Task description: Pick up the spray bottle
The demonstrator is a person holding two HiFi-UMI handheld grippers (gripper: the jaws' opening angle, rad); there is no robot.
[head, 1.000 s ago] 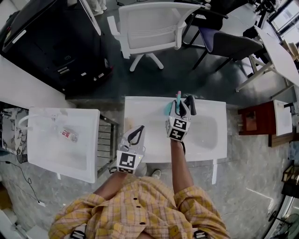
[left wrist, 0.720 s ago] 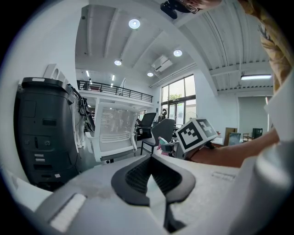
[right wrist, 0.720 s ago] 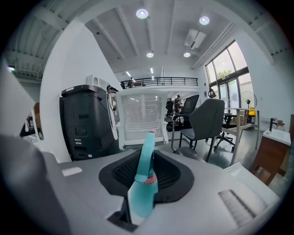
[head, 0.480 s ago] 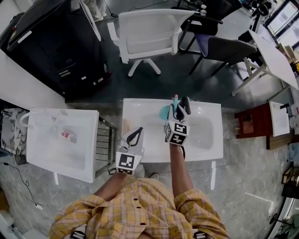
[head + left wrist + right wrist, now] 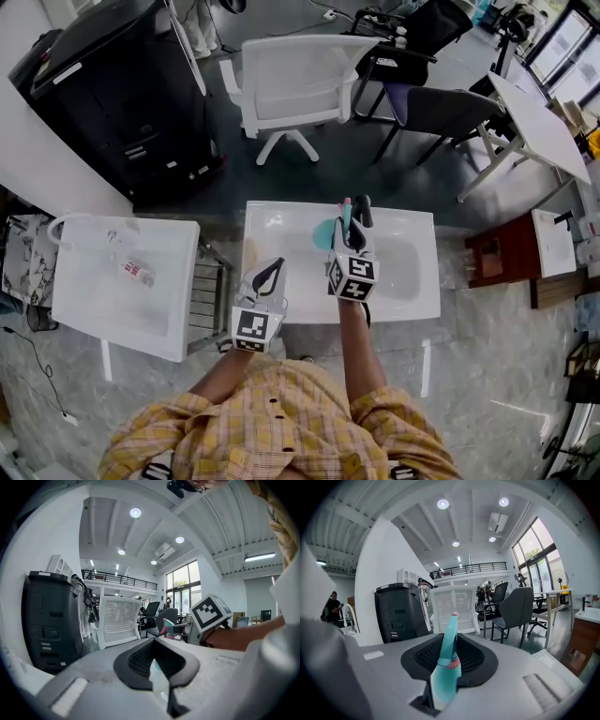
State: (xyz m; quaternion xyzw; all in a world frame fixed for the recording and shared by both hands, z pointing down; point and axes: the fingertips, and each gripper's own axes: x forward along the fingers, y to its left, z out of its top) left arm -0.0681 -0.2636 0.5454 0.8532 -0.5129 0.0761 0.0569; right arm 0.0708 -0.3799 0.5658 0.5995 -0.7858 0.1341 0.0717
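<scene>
A teal spray bottle (image 5: pixel 332 226) with a pink nozzle tip hangs above the white table (image 5: pixel 412 281), gripped around its neck by my right gripper (image 5: pixel 352 212). In the right gripper view the bottle (image 5: pixel 444 670) stands upright between the black pads, its nozzle pointing away. My left gripper (image 5: pixel 270 274) hovers over the table's near left edge, shut, with nothing between its pads (image 5: pixel 140 660). From the left gripper view, the right gripper's marker cube (image 5: pixel 210 613) and the bottle (image 5: pixel 170 626) show off to the right.
A white office chair (image 5: pixel 300 80) stands beyond the table, a black cabinet (image 5: pixel 112 94) at far left. A second white table (image 5: pixel 122 309) to the left carries a clear plastic bottle (image 5: pixel 137 271). A grey chair (image 5: pixel 441 108), a white desk (image 5: pixel 544 122) and a brown stand (image 5: pixel 502 258) are at right.
My right gripper has risen with the spray bottle in it, farther above the table. The left gripper has also lifted a little and stays shut.
</scene>
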